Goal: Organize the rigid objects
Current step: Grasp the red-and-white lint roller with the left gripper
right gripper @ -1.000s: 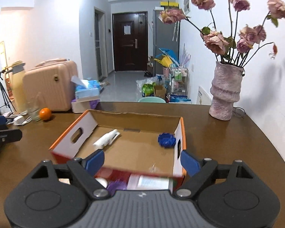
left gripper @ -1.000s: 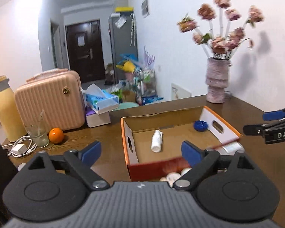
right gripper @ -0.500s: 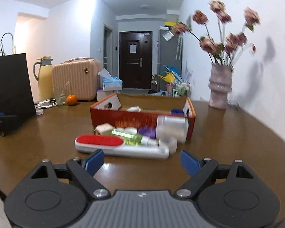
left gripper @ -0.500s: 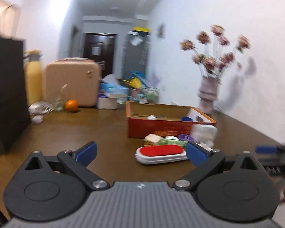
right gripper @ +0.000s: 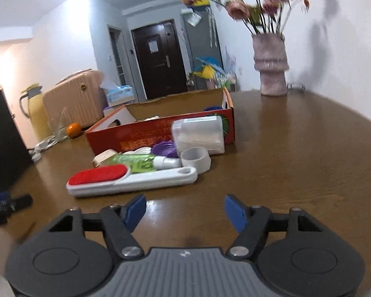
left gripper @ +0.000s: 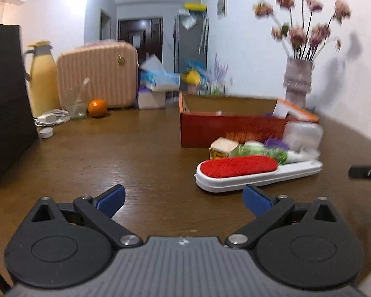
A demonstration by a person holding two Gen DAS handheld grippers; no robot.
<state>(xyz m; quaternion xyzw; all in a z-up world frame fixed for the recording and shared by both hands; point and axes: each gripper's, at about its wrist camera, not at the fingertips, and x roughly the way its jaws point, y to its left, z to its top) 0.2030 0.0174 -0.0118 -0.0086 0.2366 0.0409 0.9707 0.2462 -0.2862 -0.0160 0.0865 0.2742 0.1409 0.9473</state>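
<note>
In front of the red cardboard box (right gripper: 160, 131), the lint brush (right gripper: 131, 179) lies flat among small bottles. Both the left gripper (left gripper: 183, 198) and right gripper (right gripper: 185, 209) hover low over the table (right gripper: 296, 160) just short of the brush, jaws spread wide, holding nothing.

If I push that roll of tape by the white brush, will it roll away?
Probably not: the tape roll seems to lie flat on its side, hollow core up, so it should slide. It looks light and rigid, and the lint brush handle beside it may block it.
</note>
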